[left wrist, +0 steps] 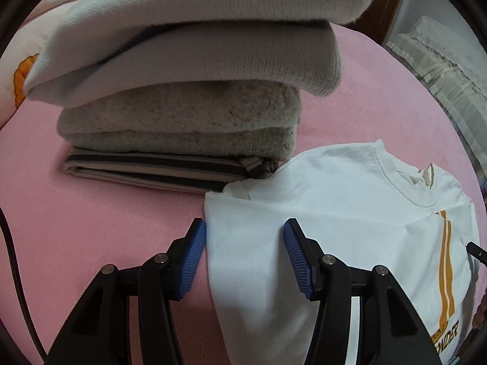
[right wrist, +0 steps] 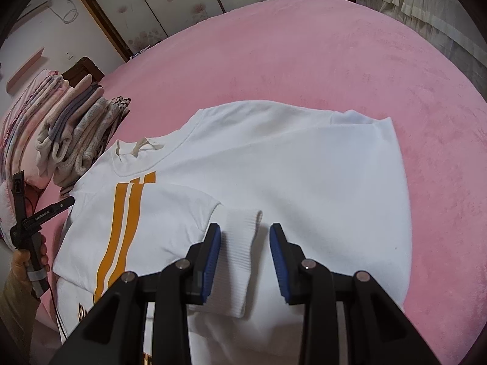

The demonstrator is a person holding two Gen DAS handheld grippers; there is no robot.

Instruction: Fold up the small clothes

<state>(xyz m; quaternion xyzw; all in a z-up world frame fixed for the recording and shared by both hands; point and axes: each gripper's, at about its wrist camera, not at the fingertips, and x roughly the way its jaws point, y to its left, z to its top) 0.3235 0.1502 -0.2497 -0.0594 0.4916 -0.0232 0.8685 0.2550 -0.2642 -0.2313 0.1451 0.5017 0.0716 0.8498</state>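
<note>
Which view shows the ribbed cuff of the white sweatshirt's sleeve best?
The right wrist view: the ribbed white sleeve cuff lies folded across the white sweatshirt with orange stripes, between the open right gripper fingers. The left wrist view shows only the sweatshirt's shoulder, collar and stripes, no cuff.

Dark lettering [left wrist: 446,339] on the white sweatshirt with orange stripes [left wrist: 350,200] is running off the frame edge, unreadable. Left tool [left wrist: 245,258] is covering the sweatshirt's lower part. The grey folded knit [left wrist: 194,9] topping the pile is blurring, cropped above.
</note>
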